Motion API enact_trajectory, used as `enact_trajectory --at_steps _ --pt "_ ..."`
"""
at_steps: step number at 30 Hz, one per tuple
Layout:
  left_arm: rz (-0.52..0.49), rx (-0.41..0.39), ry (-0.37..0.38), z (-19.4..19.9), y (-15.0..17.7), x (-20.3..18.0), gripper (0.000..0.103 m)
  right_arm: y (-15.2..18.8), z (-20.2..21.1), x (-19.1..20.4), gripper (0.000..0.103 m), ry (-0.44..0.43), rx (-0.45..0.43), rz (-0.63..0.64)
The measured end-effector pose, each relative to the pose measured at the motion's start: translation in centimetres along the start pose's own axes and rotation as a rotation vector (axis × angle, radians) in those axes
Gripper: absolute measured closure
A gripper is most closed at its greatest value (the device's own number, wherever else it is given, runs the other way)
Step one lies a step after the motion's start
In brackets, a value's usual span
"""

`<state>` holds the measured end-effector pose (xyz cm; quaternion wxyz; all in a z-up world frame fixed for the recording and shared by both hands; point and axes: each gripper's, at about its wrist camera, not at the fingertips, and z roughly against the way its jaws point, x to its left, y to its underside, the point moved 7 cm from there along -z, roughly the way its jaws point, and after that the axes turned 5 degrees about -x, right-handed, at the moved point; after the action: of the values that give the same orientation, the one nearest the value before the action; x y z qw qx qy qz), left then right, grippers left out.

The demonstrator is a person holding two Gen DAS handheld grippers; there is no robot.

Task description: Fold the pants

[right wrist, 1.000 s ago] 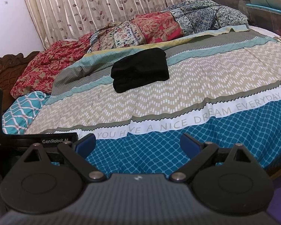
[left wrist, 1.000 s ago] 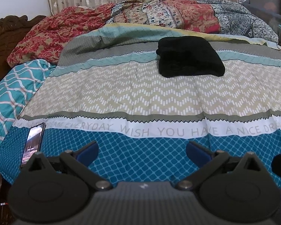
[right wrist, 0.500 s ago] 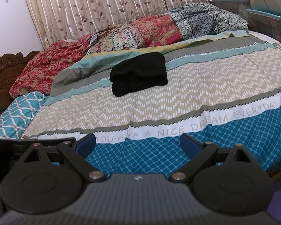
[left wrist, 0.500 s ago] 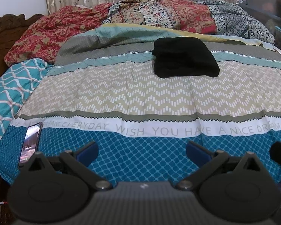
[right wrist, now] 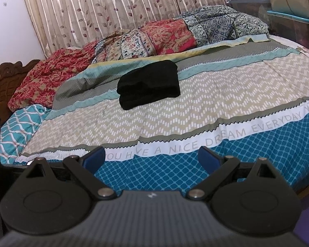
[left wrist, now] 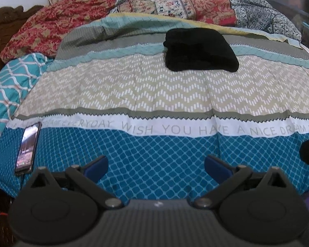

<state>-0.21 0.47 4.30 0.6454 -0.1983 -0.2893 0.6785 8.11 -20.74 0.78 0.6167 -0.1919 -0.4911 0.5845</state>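
The bedspread (left wrist: 154, 94) fills both views; the black pants (left wrist: 199, 50) lie on it toward its far edge, already a compact folded stack. The left gripper (left wrist: 155, 164) and right gripper (right wrist: 151, 157) hang over the bedspread's near edge, well apart from the pants, jaws spread and empty, so folding looks finished and nothing seems left beyond perhaps a tidying press.

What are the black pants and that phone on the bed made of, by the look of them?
Pants: soft, matte black cloth, perhaps knit or fleece; it folds thickly and shows no shine. Phone: glossy glass front, reflecting light, in a dark rim of unclear material.
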Motion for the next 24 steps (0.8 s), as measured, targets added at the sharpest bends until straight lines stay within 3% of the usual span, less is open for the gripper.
enact_trajectory --at_steps 11,24 --pt "-0.017 0.038 0.036 -0.3 0.9 -0.9 0.000 1.7 -0.8 -0.2 0.005 0.004 0.066 -0.021" --pt "-0.002 -0.014 0.037 0.9 -0.1 -0.1 0.000 0.6 -0.2 0.3 0.005 -0.003 0.019 -0.004"
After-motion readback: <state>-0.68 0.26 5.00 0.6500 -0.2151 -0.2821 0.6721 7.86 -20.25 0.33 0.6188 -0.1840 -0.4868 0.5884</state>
